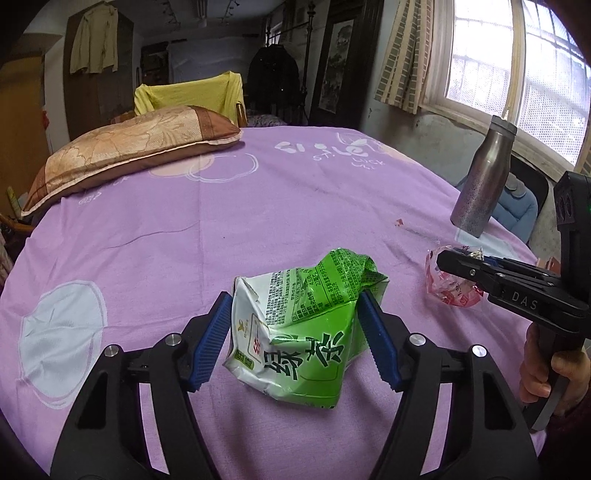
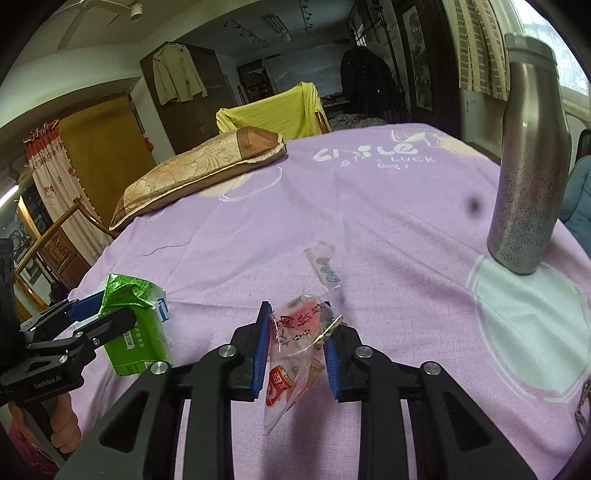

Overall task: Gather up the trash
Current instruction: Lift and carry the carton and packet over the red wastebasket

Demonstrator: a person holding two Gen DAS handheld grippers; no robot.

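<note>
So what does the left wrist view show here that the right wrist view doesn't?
Only the left wrist view shows the window and the front of the crushed green tea carton, gripped between the left hand-held gripper pads. Only the right wrist view shows the ceiling fan, the red-patterned curtain, and the clear snack wrapper up close, pinched in the right hand-held gripper. Both show the purple sheet, the pillow, the steel bottle and the small torn wrapper strip.

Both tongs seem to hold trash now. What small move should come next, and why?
Probably lift both together: the left tongs pinch the crushed green tea carton, the right tongs the clear snack wrapper. A straw wrapper remains on the purple sheet.
</note>
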